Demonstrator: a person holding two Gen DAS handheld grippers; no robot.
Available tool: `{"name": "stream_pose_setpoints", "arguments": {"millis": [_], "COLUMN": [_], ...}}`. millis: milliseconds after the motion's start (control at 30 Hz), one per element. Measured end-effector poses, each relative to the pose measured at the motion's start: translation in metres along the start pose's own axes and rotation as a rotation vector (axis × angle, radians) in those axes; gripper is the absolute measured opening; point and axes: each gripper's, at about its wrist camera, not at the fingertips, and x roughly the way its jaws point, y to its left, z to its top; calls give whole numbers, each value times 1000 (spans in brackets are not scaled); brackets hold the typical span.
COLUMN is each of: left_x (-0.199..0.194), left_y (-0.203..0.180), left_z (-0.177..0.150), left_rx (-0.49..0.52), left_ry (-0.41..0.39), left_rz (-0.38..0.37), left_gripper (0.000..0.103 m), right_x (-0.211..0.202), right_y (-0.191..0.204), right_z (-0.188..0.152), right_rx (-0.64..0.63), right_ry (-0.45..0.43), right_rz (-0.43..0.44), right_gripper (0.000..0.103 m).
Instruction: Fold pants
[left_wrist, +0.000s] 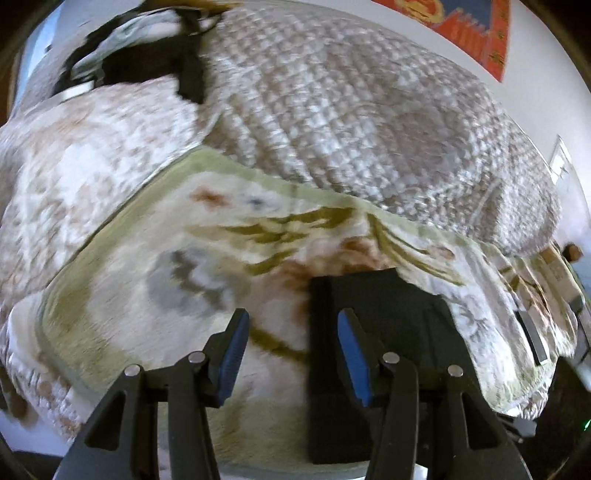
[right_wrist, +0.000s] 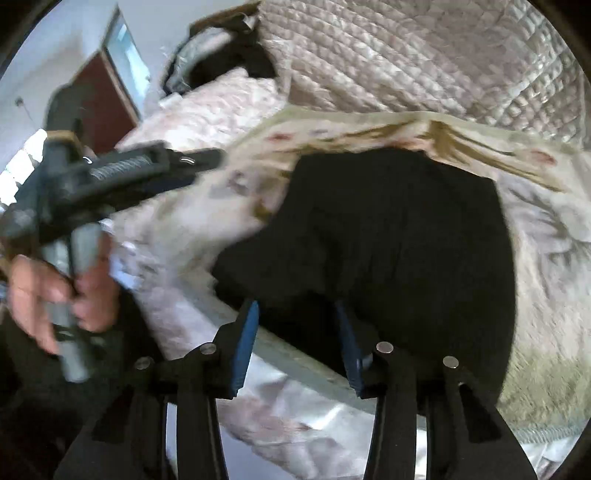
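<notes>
Blue-padded jaws of the left gripper (left_wrist: 291, 354) stand about half open with nothing gripped between them; only the floral blanket (left_wrist: 147, 280) shows in the gap. Just beyond and to the right of the right-hand pad, partly behind it, lie the black pants (left_wrist: 384, 306), folded into a compact flat rectangle on that blanket, not touched by either pad. Farther ahead of these jaws a quilted bedspread (left_wrist: 351, 110) covers the bed, and well beyond the left pad, at the far end of the bed, sits a heap of dark clothing (left_wrist: 147, 62). A red and blue hanging (left_wrist: 476, 26) shows on the wall past the right pad. From the right wrist, the right gripper (right_wrist: 299, 336) also has its jaws partly open, and they hold nothing; the pants (right_wrist: 388, 229) lie directly ahead, their near edge reaching down between and behind the two blue pads, though the blur leaves it unclear whether the cloth touches a pad. Off to the left of these jaws a person's hand (right_wrist: 59, 291) clasps the grey handle of the left gripper, whose fingers (right_wrist: 195, 158) point toward the blanket beside the pants. A reddish-brown door (right_wrist: 107, 99) stands far to the left.
</notes>
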Motion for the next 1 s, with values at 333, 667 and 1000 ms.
{"name": "stream_pose_setpoints", "arguments": {"millis": [333, 667, 1000], "left_x": [55, 101, 106], "left_y": [-69, -63, -55], "left_z": [25, 0, 0], "left_rx": [172, 221, 170], "left_ry": [117, 152, 144], "left_rz": [-73, -46, -39], "left_gripper": [53, 54, 55], "right_x": [-3, 41, 42], "right_y": [-95, -144, -143], "right_z": [77, 78, 74], "right_rx": [90, 149, 148], "right_ry": [10, 52, 10], "right_rz": [-215, -256, -264], "right_gripper": [19, 8, 8]}}
